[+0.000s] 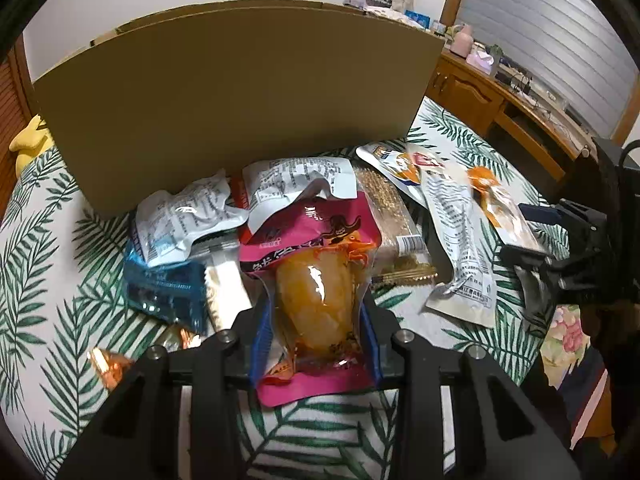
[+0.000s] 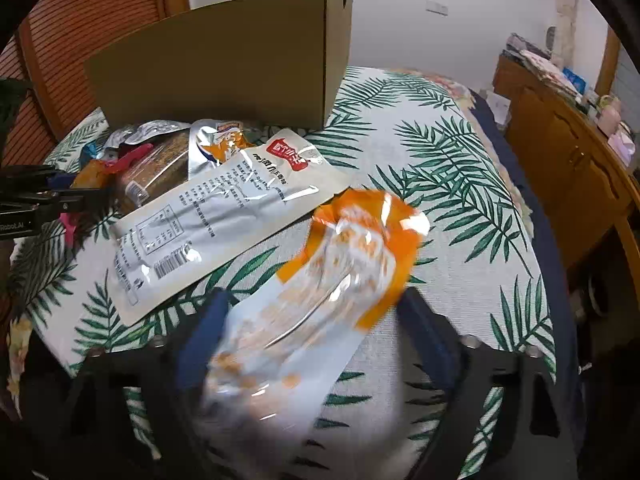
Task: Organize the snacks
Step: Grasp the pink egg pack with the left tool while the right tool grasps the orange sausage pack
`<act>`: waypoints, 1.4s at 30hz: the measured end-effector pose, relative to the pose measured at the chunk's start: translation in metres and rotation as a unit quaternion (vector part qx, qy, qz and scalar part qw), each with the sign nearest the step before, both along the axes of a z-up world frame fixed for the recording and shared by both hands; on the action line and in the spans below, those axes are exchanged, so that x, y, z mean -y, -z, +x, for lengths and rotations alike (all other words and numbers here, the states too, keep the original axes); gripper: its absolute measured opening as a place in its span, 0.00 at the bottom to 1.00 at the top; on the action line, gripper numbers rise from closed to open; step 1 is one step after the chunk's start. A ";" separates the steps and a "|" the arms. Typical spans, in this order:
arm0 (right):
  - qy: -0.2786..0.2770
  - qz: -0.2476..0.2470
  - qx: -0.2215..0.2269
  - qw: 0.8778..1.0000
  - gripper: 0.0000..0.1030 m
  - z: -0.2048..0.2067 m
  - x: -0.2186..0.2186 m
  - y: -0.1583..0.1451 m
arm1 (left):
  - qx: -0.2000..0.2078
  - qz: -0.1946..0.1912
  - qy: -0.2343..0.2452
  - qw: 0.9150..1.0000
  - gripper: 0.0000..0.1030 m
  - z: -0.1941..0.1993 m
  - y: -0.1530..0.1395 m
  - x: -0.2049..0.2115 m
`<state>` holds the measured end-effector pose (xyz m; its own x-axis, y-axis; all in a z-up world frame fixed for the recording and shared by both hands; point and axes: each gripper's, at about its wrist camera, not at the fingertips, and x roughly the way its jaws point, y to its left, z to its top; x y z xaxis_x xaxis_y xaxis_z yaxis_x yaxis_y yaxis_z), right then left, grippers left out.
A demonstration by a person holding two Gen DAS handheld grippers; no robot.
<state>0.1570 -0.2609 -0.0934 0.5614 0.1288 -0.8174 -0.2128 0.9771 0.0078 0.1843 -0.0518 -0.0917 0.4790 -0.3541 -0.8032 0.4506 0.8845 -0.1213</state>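
A pink pouch (image 1: 312,240) with a yellow snack inside stands between the blue pads of my left gripper (image 1: 314,312), which is shut on its lower half. In the right wrist view an orange and white pouch (image 2: 352,248), blurred and buckled, spans the gap of my right gripper (image 2: 316,312); both pads touch its edges. The left wrist view shows that right gripper (image 1: 532,252) at the right edge, over the near end of the same pouch (image 1: 500,208). A tall brown cardboard box (image 1: 240,100) stands behind the pile of snacks.
On the leaf-patterned cloth (image 1: 40,260) lie a long silver-white pouch (image 2: 224,216), a sesame bar pack (image 1: 384,208), a blue pack (image 1: 160,284), a crumpled white pouch (image 1: 184,216) and orange wrapped candies (image 1: 106,364). A wooden desk (image 1: 500,96) stands to the right.
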 end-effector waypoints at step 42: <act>0.045 0.040 0.045 0.997 0.39 -0.032 0.037 -0.037 | 0.034 -0.041 -0.023 0.998 0.35 -0.035 -0.026 -0.016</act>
<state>0.1247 -0.2977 -0.0567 0.6439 0.1369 -0.7527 -0.1272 0.9893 0.0711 0.1496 -0.0356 -0.0661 0.5488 -0.3939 -0.7374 0.4190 0.8928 -0.1650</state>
